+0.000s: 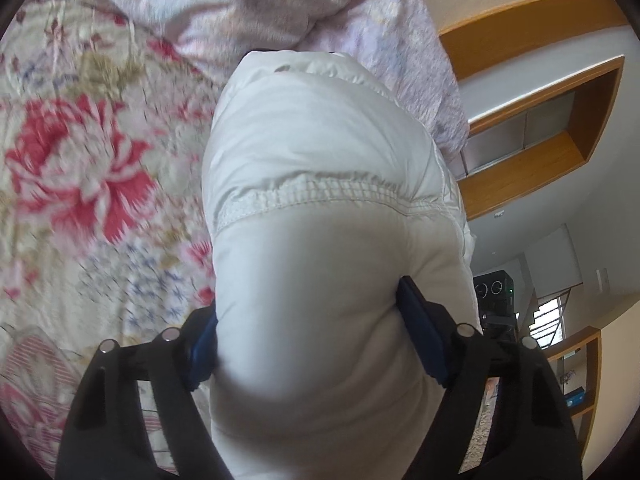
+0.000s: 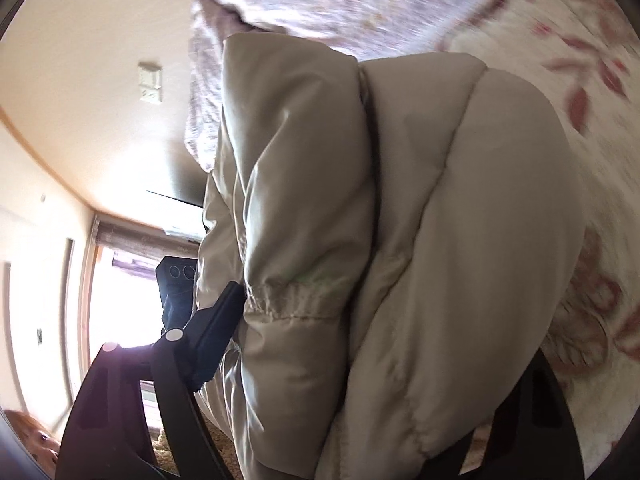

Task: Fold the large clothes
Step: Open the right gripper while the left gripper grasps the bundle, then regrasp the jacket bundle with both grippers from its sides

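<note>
Both grippers clamped on the white puffer jacket [image 1: 320, 152], over the near edge of the floral bedspread [image 1: 80, 152]. Left gripper [image 1: 308, 332]: blue pads pressing either side of a thick padded fold near the elastic hem, jaws wide but full. Right gripper [image 2: 372, 344]: one finger visible against the gathered cuff, the other buried behind bulging fabric; it looks gripped too. Step, by my reading: carrying a bundled section up for a fold. Next calls for laying it flat farther up the bed, both sides even.
</note>
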`<state>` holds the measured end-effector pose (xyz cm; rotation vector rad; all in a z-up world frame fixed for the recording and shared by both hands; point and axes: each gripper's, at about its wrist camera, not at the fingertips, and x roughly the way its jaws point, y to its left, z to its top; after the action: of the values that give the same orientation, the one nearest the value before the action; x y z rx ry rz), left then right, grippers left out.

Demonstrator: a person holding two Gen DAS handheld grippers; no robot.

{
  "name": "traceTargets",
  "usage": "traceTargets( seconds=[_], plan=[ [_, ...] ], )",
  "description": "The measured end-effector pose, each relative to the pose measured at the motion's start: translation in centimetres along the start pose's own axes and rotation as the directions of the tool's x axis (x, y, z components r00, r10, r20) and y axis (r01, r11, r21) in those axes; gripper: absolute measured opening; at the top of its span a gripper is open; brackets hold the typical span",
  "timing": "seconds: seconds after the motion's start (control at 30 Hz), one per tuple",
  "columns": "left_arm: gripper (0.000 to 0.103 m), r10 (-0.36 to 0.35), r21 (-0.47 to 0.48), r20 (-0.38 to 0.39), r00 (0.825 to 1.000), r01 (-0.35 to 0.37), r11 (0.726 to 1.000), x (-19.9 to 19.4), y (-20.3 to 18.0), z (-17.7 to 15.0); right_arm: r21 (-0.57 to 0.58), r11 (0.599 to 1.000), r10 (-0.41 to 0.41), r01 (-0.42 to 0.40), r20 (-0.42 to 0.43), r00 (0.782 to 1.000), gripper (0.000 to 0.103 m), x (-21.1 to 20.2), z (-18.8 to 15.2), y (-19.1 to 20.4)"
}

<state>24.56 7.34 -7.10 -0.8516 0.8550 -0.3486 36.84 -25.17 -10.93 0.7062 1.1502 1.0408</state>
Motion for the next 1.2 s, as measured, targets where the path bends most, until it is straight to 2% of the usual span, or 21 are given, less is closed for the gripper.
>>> traceTargets(
  seconds=[0.27, 0.43, 0.6, 0.73, 0.8, 0.87, 0.93, 0.97, 1.0, 1.03, 1.07, 1.1, 1.13, 1.17, 1.2],
  plan=[
    [0.079, 0.052, -0.009, 0.116, 0.992, -0.051, 0.999, -4.4, 2.2, 3.6, -0.062, 0.998, 0.023, -0.025, -0.045, 0.999, 0.077, 5.9, 3.8, 3.0],
    [0.079, 0.079, -0.042, 0.137, 0.987, -0.074, 0.996, -5.5, 4.5, 5.2, -0.064, 0.998, 0.02, -0.025, -0.081, 0.997, 0.077, 9.7, 5.7, 3.6],
    [0.079, 0.109, -0.049, 0.158, 0.981, -0.102, 0.994, -5.7, 6.6, 6.3, -0.065, 0.998, -0.002, -0.004, -0.098, 0.995, 0.075, 11.8, 7.1, 2.9],
    [0.082, 0.158, -0.038, 0.155, 0.975, -0.154, 0.987, -4.6, 7.0, 6.5, -0.029, 0.998, -0.052, 0.049, -0.104, 0.993, 0.077, 13.3, 7.5, 1.4],
    [0.084, 0.185, -0.02, 0.16, 0.97, -0.185, 0.983, -4.5, 6.9, 6.5, -0.019, 0.998, -0.066, 0.065, -0.095, 0.993, 0.084, 13.3, 7.4, 1.0],
    [0.085, 0.214, -0.003, 0.167, 0.962, -0.216, 0.976, -4.7, 6.3, 6.5, -0.028, 0.991, -0.132, 0.13, -0.076, 0.988, 0.094, 12.9, 7.0, 1.2],
    [0.087, 0.241, 0.009, 0.175, 0.955, -0.246, 0.969, -5.2, 5.9, 6.6, -0.051, 0.977, -0.208, 0.205, -0.046, 0.977, 0.097, 12.0, 6.6, 2.1],
    [0.087, 0.257, 0.017, 0.184, 0.949, -0.265, 0.964, -5.6, 5.5, 6.6, -0.068, 0.967, -0.247, 0.245, -0.021, 0.969, 0.097, 10.9, 6.3, 2.8],
    [0.087, 0.287, 0.033, 0.205, 0.936, -0.3, 0.953, -6.3, 4.9, 6.5, -0.081, 0.957, -0.281, 0.28, 0.003, 0.96, 0.097, 9.9, 6.0, 3.3],
    [0.087, 0.315, 0.048, 0.227, 0.922, -0.333, 0.942, -6.8, 4.5, 6.5, -0.097, 0.935, -0.337, 0.341, 0.057, 0.94, 0.097, 8.4, 5.6, 4.2],
    [0.087, 0.362, 0.073, 0.264, 0.894, -0.392, 0.917, -7.6, 3.7, 6.2, -0.107, 0.917, -0.374, 0.384, 0.101, 0.922, 0.097, 7.1, 5.4, 4.9],
    [0.087, 0.39, 0.091, 0.288, 0.875, -0.43, 0.898, -8.0, 3.1, 6.1, -0.115, 0.897, -0.41, 0.428, 0.15, 0.9, 0.097, 6.0, 5.1, 5.6],
    [0.087, 0.413, 0.107, 0.312, 0.856, -0.463, 0.88, -8.4, 2.5, 5.9, -0.124, 0.872, -0.44, 0.473, 0.225, 0.869, 0.097, 4.4, 4.5, 6.8],
    [0.087, 0.432, 0.121, 0.336, 0.837, -0.493, 0.862, -8.7, 1.8, 5.8, -0.136, 0.861, -0.442, 0.49, 0.277, 0.853, 0.097, 3.4, 3.8, 7.8],
    [0.087, 0.447, 0.143, 0.36, 0.818, -0.522, 0.841, -9.0, 0.9, 5.6, -0.152, 0.856, -0.434, 0.494, 0.31, 0.846, 0.096, 3.0, 3.4, 8.6]
  ],
)
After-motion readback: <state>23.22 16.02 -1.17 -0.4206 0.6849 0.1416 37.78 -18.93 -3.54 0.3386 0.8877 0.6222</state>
